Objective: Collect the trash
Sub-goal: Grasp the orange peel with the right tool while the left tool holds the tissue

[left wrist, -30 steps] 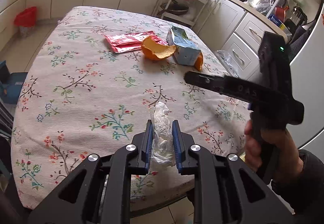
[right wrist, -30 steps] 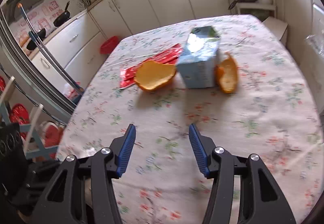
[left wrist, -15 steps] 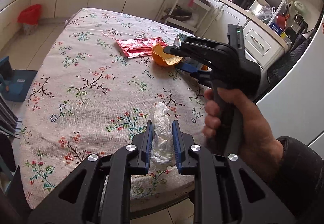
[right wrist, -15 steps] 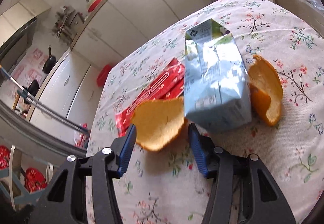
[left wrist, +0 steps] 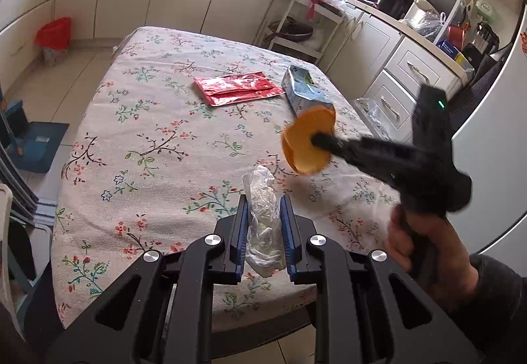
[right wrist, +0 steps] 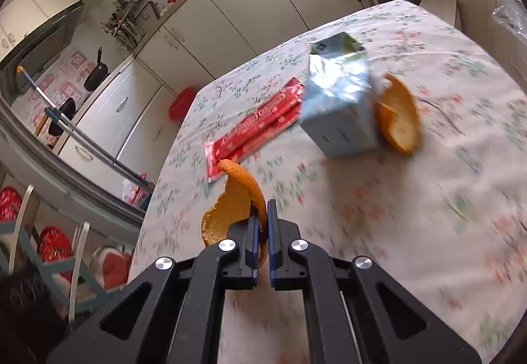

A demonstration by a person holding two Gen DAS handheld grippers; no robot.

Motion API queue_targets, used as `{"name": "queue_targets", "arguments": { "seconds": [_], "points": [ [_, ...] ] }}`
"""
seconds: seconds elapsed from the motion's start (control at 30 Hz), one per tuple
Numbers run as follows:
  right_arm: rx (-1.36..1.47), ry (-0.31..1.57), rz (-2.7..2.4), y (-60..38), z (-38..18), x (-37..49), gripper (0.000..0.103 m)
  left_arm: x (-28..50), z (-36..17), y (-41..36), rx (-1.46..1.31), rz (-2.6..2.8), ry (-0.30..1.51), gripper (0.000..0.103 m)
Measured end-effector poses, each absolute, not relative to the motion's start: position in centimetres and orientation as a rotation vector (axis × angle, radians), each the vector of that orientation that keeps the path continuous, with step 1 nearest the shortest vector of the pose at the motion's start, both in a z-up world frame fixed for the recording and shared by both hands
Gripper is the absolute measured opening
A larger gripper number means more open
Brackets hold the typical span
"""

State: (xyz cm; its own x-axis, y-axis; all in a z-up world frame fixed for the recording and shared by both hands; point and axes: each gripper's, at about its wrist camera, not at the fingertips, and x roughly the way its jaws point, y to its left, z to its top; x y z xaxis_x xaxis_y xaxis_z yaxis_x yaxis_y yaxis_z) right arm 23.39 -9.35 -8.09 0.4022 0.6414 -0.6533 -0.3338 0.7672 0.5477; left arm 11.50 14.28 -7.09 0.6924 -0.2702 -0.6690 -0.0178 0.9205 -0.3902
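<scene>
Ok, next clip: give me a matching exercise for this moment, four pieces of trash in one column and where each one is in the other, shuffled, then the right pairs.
Things:
1. crumpled clear plastic
2. orange peel half
3. red wrapper
4. blue carton

Places:
A. lying flat on the tablecloth, touched by no gripper
B. held off the table in the right hand-held gripper
C. on the table with a second orange peel against its side
D. clamped in the left hand-held gripper

Pairs: 1-D, 2-B, 3-A, 4-C
</scene>
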Motion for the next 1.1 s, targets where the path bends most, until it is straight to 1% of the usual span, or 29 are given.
{"name": "queue_targets", "arguments": {
  "seconds": [0.43,0.83,1.1],
  "points": [
    [0.342,0.913,0.575,-18.9,-5.0,14.7,0.005,9.6,-2.7,8.7,-0.292,-0.218,0.748,0.018],
    [0.37,0.814,0.566,-23.0,-1.4,10.5,0.005,6.1,2.3,3.3,-0.14,-0.249,0.683,0.018],
    [0.374,0.773,0.545,-25.3,-0.2,8.3,0.005,4.2,4.1,0.7,-0.063,-0.278,0.65,0.018]
  ]
}}
